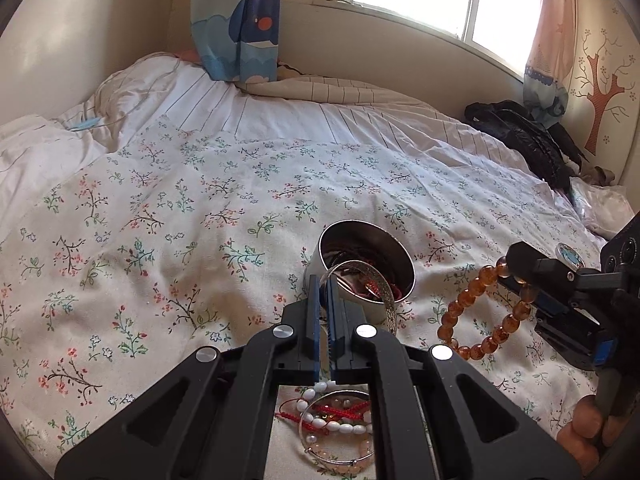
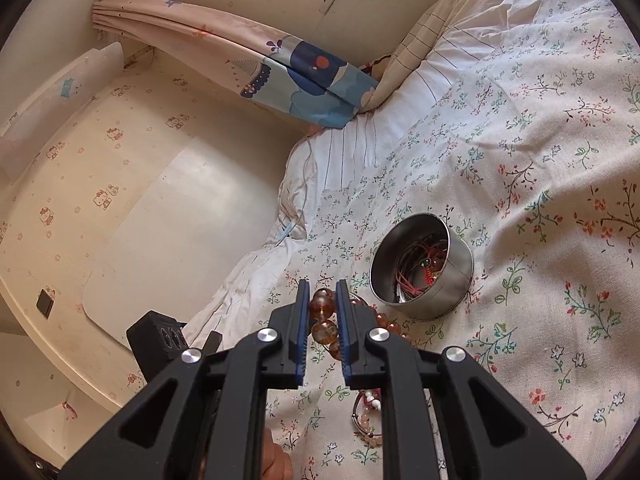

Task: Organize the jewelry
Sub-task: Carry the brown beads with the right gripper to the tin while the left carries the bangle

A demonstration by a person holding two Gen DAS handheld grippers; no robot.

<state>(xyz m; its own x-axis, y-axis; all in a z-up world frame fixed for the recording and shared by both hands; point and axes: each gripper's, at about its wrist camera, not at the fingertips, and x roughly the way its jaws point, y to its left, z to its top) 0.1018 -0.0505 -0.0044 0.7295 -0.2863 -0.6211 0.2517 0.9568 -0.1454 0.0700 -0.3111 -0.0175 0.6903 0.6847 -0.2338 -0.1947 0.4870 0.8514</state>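
A round metal tin (image 1: 366,260) (image 2: 424,268) stands on the floral bedspread with red cords and other jewelry inside. My left gripper (image 1: 323,284) is shut on a silver bangle (image 1: 382,292), holding it at the tin's near rim. My right gripper (image 2: 323,294) (image 1: 516,270) is shut on an amber bead bracelet (image 1: 480,312) (image 2: 324,328), held above the bed to the right of the tin. A pile of loose jewelry (image 1: 336,424) (image 2: 368,412), white beads, red cords, a pink bead bracelet and a thin silver bangle, lies on the bed beneath the grippers.
The floral bedspread (image 1: 200,220) covers the bed. A dark jacket (image 1: 528,136) lies at the far right by the wall. Curtains (image 1: 236,20) hang under the window. A white pillow (image 1: 48,148) is at the far left.
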